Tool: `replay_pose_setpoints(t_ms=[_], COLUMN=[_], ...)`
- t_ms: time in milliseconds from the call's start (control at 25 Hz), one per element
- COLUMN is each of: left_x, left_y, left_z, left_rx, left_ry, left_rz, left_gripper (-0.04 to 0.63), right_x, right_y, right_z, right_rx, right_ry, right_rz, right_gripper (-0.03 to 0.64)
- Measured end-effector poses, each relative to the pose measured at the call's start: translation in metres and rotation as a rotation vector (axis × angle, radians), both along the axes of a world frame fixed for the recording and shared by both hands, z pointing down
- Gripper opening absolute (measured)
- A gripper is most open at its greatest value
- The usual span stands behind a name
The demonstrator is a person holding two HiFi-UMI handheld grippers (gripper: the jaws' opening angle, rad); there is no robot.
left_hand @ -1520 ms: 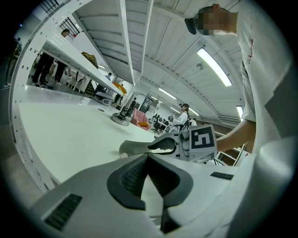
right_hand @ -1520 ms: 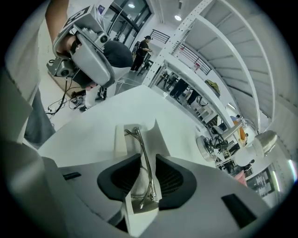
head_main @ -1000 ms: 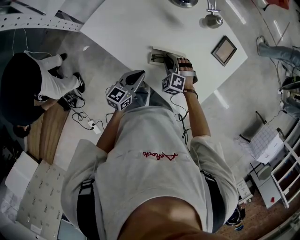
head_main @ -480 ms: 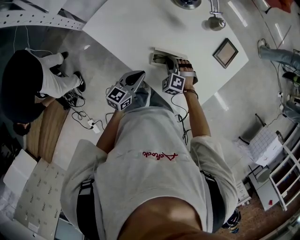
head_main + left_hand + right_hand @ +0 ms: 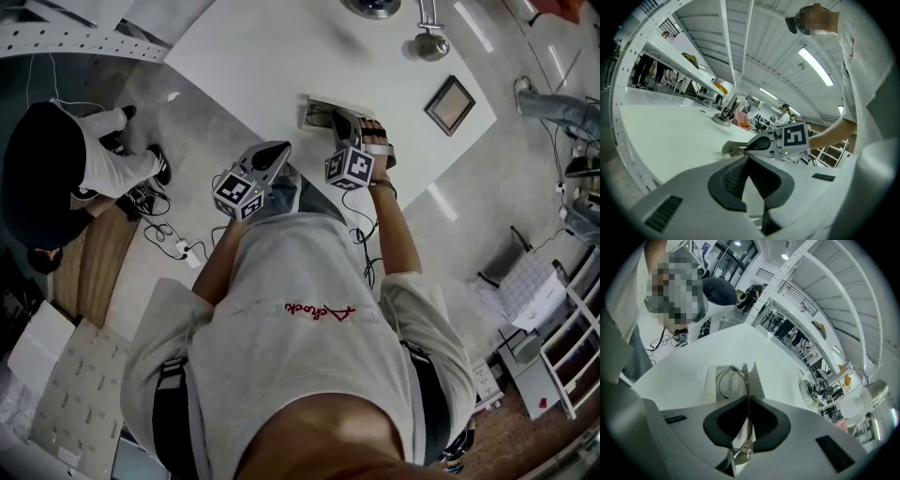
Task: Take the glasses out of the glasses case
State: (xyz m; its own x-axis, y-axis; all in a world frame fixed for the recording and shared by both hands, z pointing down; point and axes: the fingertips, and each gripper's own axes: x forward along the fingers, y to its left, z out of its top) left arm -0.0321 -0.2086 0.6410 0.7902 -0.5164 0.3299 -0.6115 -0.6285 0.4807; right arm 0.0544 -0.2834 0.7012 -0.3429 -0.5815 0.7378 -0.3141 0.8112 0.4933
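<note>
Right gripper point(image 5: 749, 405): jaws just closed, clamped on the frame of the glasses point(image 5: 747, 383), over the open glasses case point(image 5: 758, 380) on the white worktop point(image 5: 684, 373). Left gripper point(image 5: 749, 158): closed, empty, apart from the case.

The head view looks steeply down from high above the table point(image 5: 262, 56). Each gripper view sits close behind its own jaws, low over the tabletop (the left one facing the right gripper point(image 5: 787, 140)); all three share the case point(image 5: 311, 108).
</note>
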Motion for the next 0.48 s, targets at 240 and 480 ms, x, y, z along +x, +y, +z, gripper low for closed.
replay_pose_setpoints(t_ms=[240,480], left_x=[0.002,0.006], left_y=[-0.001,0.002], left_z=[-0.003,-0.005], left_rx=[0.01,0.011], left_ry=[0.003,0.003], left_rz=[0.012,0.02], left_gripper=[-0.008,-0.008], right_x=[0.001,0.003], right_y=[0.0,0.006], right_z=[-0.023,-0.03], right_rx=[0.041,0.051], right_ry=[-0.124,-0.141], right_rz=[0.038,0.051], right_gripper=[0.032,0.032])
